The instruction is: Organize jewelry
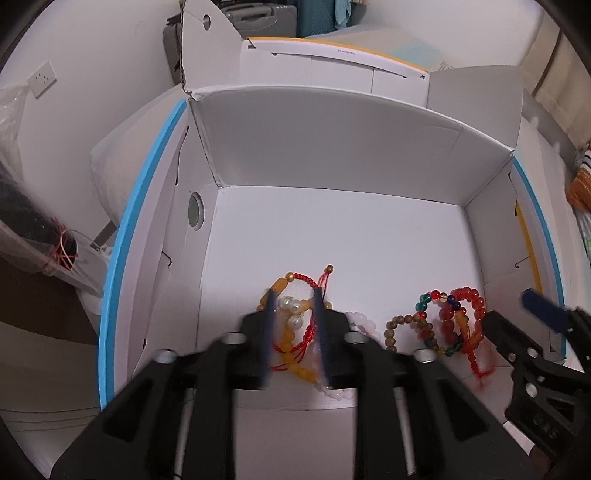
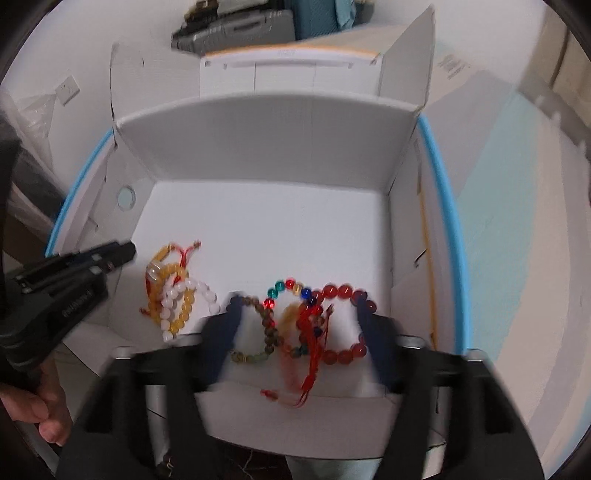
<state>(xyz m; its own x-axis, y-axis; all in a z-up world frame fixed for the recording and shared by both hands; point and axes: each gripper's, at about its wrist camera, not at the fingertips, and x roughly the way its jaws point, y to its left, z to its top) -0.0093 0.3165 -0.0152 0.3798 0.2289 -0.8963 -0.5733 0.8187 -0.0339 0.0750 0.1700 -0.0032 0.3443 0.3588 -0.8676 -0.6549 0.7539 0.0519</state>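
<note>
A white cardboard box (image 1: 332,155) holds two heaps of bead bracelets on its floor. The left heap (image 1: 295,321) has yellow beads, white pearls, pale pink beads and red cord; it also shows in the right wrist view (image 2: 173,295). The right heap (image 2: 314,317) has red, multicoloured and brown beads; it also shows in the left wrist view (image 1: 450,321). My left gripper (image 1: 295,299) is open above the left heap, its fingers astride it. My right gripper (image 2: 299,306) is open wide above the right heap.
The box sits on a blue-edged white surface (image 1: 144,206). Its flaps (image 1: 207,40) stand up at the back. A second white box with a yellow edge (image 1: 332,62) stands behind. A grey suitcase (image 2: 240,29) is further back.
</note>
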